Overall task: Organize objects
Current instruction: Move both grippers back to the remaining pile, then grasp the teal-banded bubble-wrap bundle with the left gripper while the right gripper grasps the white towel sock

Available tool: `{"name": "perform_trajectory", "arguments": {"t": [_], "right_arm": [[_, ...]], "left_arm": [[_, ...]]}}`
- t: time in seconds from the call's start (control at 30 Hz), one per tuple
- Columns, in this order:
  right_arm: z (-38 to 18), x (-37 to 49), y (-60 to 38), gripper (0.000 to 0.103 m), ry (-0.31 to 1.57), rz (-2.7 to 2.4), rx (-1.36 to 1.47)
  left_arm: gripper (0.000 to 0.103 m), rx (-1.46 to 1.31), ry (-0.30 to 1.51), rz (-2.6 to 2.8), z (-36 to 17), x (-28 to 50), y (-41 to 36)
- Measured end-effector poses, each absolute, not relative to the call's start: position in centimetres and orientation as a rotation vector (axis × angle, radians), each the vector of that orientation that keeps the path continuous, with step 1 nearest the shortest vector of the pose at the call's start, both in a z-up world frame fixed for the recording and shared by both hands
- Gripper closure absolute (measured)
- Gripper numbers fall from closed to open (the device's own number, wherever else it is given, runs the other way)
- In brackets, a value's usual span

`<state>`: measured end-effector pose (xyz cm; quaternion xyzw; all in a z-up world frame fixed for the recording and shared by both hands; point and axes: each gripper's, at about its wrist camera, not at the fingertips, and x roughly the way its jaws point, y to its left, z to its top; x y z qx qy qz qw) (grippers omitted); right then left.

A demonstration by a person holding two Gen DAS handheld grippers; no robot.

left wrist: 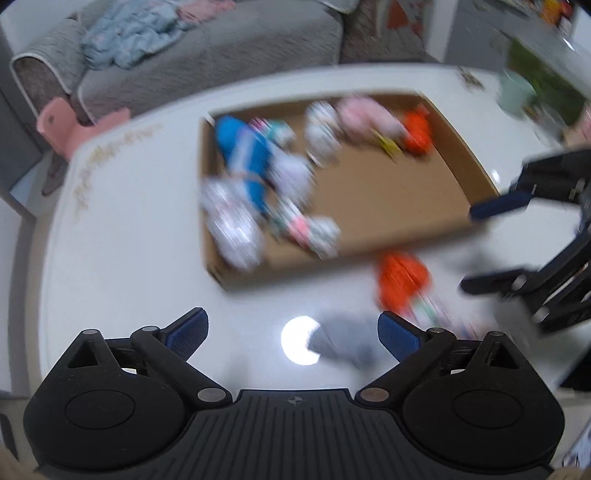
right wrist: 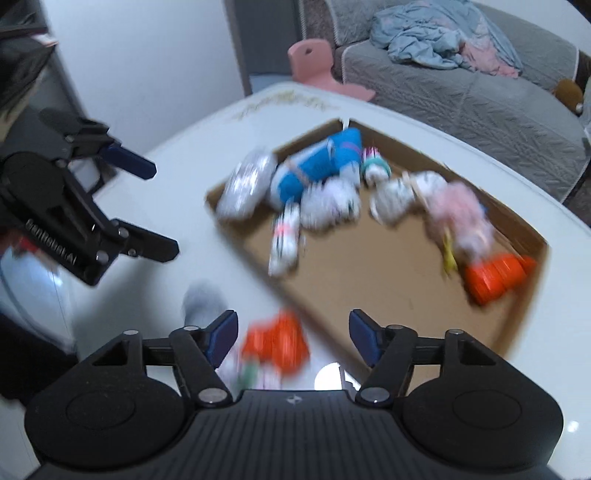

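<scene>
A shallow cardboard box (left wrist: 388, 195) (right wrist: 388, 273) lies on the white table (left wrist: 129, 240) and holds several blurred soft items: a blue one (left wrist: 243, 155) (right wrist: 317, 162), a pink one (left wrist: 365, 114) (right wrist: 461, 210), an orange one (left wrist: 417, 133) (right wrist: 495, 277) and white ones. Outside the box, an orange item (left wrist: 402, 280) (right wrist: 277, 343) and a grey item (left wrist: 343, 339) (right wrist: 203, 299) lie on the table. My left gripper (left wrist: 291, 332) (right wrist: 147, 206) is open and empty above the grey item. My right gripper (right wrist: 291, 336) (left wrist: 476, 243) is open and empty above the orange item.
A grey sofa (left wrist: 207, 51) (right wrist: 480, 85) with light blue cloth (left wrist: 129, 33) stands behind the table. A pink stool (left wrist: 70, 125) (right wrist: 321, 70) stands beside it. A lamp glare (left wrist: 299, 339) shows on the table. Cluttered shelves (left wrist: 546, 92) are at the right.
</scene>
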<state>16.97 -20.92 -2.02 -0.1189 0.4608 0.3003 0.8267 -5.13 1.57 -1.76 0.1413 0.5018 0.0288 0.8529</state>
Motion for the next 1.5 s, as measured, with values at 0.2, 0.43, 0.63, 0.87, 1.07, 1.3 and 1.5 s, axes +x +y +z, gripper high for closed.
{"name": "perform_trajectory", "arguments": {"t": [0.2, 0.43, 0.63, 0.87, 1.07, 1.3, 1.5], "right_arm": [[-2.8, 11.0, -23.6, 0.032, 1.086, 0.596, -0.150], [-5.8, 9.2, -23.1, 0.032, 1.183, 0.510, -0.106], [-7.0, 9.4, -23.5, 0.033, 1.215, 0.478, -0.075], [-7.2, 8.8, -23.0, 0.052, 1.218, 0.533, -0.070], [-7.5, 8.8, -23.3, 0.050, 1.230, 0.531, -0.033], [-7.4, 8.3, -22.2, 0.043, 1.203, 0.524, -0.110], [-7.6, 8.0, -22.0, 0.032, 1.183, 0.491, -0.149]], "left_arm": [[0.003, 0.358, 1.131, -0.022, -6.5, -9.5, -3.8], [0.004, 0.445, 1.150, -0.062, -10.2, -9.9, -6.8], [0.004, 0.449, 1.169, -0.044, -11.8, -9.5, -6.4], [0.021, 0.382, 1.188, -0.024, -12.4, -9.1, -4.8], [0.025, 0.365, 1.175, -0.026, -12.2, -9.0, -4.5], [0.021, 0.311, 1.172, -0.014, -12.3, -9.2, -3.0], [0.020, 0.301, 1.155, -0.015, -12.5, -9.3, -2.7]]}}
